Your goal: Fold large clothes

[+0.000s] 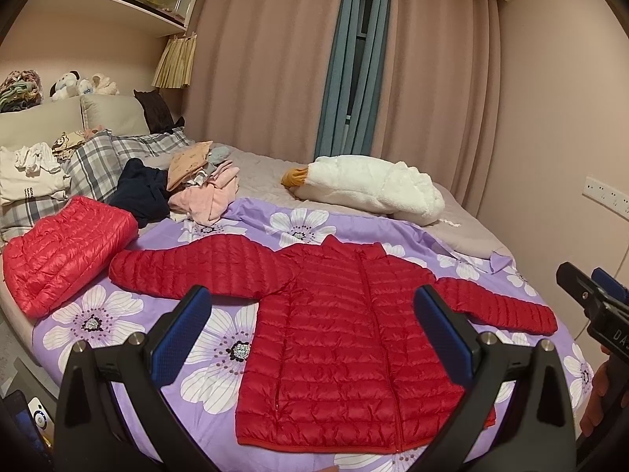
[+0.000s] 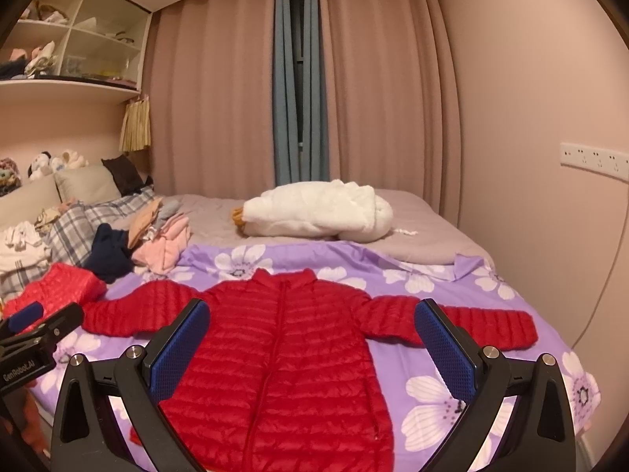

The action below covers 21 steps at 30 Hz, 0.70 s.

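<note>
A red quilted puffer jacket (image 1: 342, 338) lies flat, zipped, front up, on a purple flowered sheet (image 1: 98, 314), both sleeves spread out sideways. It also shows in the right wrist view (image 2: 283, 354). My left gripper (image 1: 310, 322) is open and empty, held above the jacket's lower body. My right gripper (image 2: 312, 334) is open and empty, held above the jacket's middle. The right gripper shows at the right edge of the left wrist view (image 1: 589, 295). The left gripper shows at the left edge of the right wrist view (image 2: 35, 326).
A folded lighter red puffer jacket (image 1: 67, 251) lies left of the spread one. Behind it is a heap of navy, pink and tan clothes (image 1: 184, 188). A white plush goose (image 1: 373, 188) lies at the back of the bed. Plaid pillows (image 1: 98, 161) are at the far left.
</note>
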Each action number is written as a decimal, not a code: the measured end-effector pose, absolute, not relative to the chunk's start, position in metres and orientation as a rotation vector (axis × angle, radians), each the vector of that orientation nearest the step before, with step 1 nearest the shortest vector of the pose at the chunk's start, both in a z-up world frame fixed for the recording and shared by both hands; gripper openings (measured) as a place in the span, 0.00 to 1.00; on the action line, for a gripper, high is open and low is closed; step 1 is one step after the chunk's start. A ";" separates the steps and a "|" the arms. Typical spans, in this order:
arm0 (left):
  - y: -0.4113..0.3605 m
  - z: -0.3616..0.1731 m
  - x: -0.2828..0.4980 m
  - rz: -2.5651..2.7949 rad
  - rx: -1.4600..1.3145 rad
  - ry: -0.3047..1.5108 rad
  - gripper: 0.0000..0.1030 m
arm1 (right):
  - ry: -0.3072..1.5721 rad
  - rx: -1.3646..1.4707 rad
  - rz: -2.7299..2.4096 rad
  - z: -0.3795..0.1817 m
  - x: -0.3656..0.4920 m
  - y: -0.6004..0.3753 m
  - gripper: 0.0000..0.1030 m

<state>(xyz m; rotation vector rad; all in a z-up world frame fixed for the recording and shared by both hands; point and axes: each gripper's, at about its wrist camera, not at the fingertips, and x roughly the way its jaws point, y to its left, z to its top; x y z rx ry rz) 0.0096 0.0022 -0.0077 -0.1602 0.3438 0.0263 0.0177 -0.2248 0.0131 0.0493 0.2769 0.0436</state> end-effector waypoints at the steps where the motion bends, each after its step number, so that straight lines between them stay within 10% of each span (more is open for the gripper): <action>1: 0.001 -0.008 0.011 0.030 -0.159 0.345 1.00 | 0.277 0.044 0.043 0.013 0.018 -0.225 1.00; 21: 0.003 -0.002 -0.003 0.047 -0.155 0.289 1.00 | 0.282 0.039 0.031 0.012 0.019 -0.227 1.00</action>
